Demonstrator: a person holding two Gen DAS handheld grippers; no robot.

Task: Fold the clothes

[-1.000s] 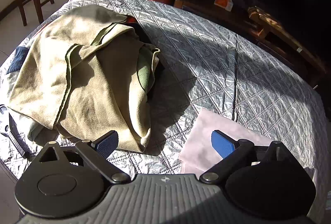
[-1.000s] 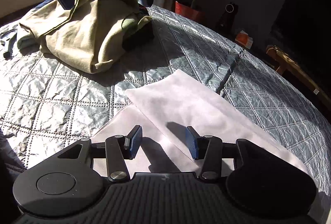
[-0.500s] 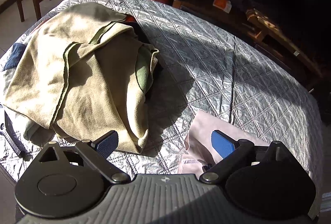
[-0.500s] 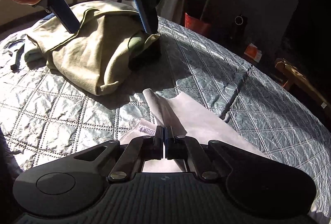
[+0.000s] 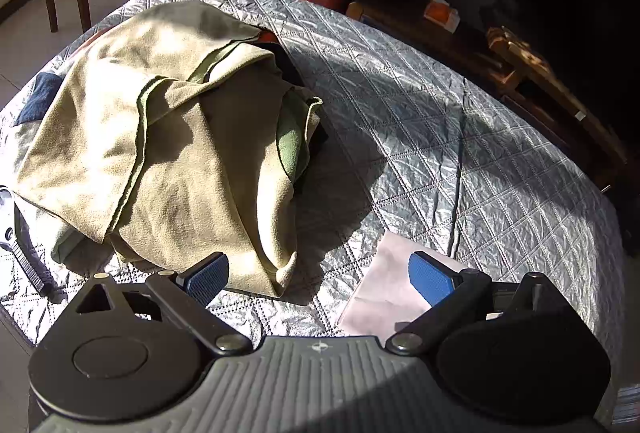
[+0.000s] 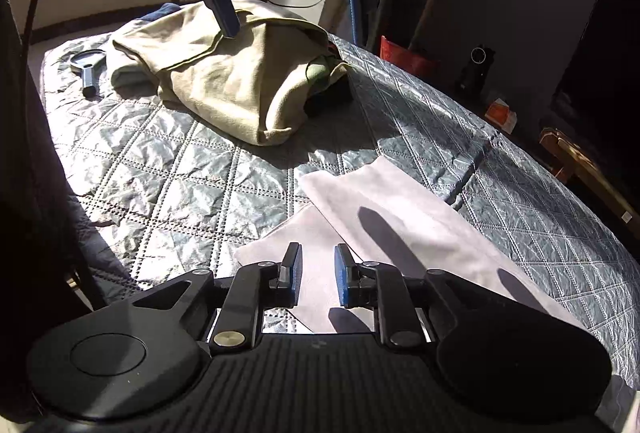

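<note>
At six o'clock on the quilted bench [image 6: 168,201], we hold right tongs [image 6: 317,275] parted over the pale cloth [image 6: 400,217]; left tongs [image 5: 316,273] gape empty; pinch one layer's edge.

Hard low sunlight, long dark shadows, dim background, fisheye-bent edges, sharp focus

My left wrist view looks steeply down along its wide-spread fingers, close over the quilted cover [image 5: 440,137]. My right wrist view sits lower, facing across it. Both share the olive cloth pile [image 5: 180,153] [image 6: 248,85] and pale folded cloth [image 5: 384,285] [image 6: 384,217] (each from nearby).
</note>
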